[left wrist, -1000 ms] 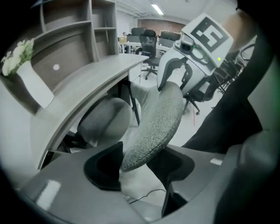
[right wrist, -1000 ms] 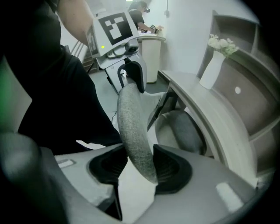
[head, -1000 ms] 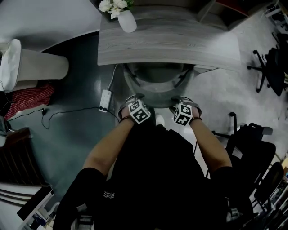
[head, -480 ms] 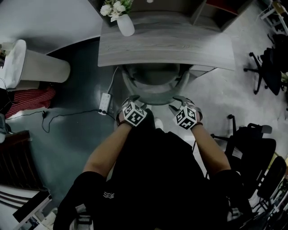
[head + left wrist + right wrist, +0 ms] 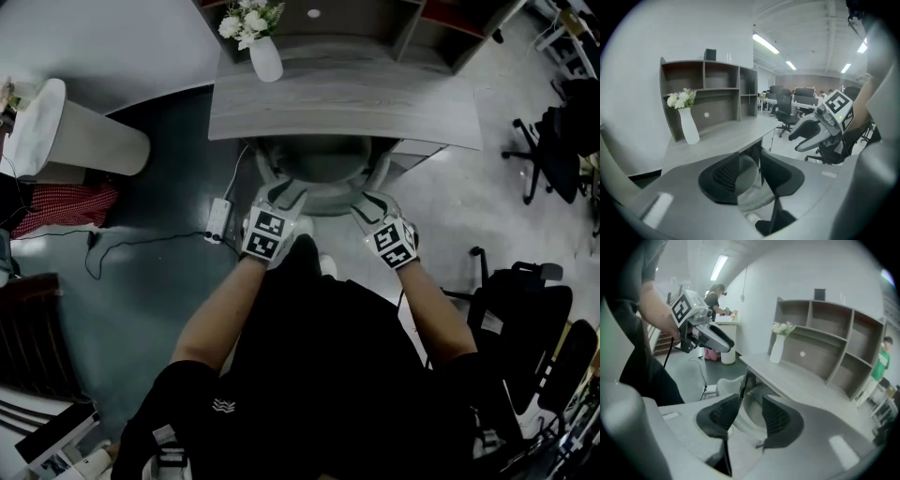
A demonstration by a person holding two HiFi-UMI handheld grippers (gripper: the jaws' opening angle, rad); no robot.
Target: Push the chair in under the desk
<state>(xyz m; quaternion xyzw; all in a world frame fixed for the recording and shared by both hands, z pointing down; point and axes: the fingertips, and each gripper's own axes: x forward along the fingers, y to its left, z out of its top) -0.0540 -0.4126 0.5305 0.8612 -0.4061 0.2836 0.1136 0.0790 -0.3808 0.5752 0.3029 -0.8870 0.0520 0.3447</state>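
Head view: the counter (image 5: 347, 103) spans the far centre of the scene, with a white vase (image 5: 265, 58) at its far left corner. The chair (image 5: 323, 171) stands centred beneath the counter. Only its curved back shows at the counter's near edge, so the push is judged complete or nearly so. If any travel remains, set one pair of tongs on each side of the back and apply equal pressure. Drive straight toward the far side so the chair does not swing. Stop before the back meets the counter edge, and keep clear of the power strip (image 5: 220, 208) on the floor to the left. The left tongs (image 5: 284, 192) are partly spread and their jaws have just been closing. Nothing sits between them, and the chair back appears beyond the gap. The right tongs (image 5: 368, 201) are likewise partly spread and empty. Both hover near the chair back, and neither pinches it.
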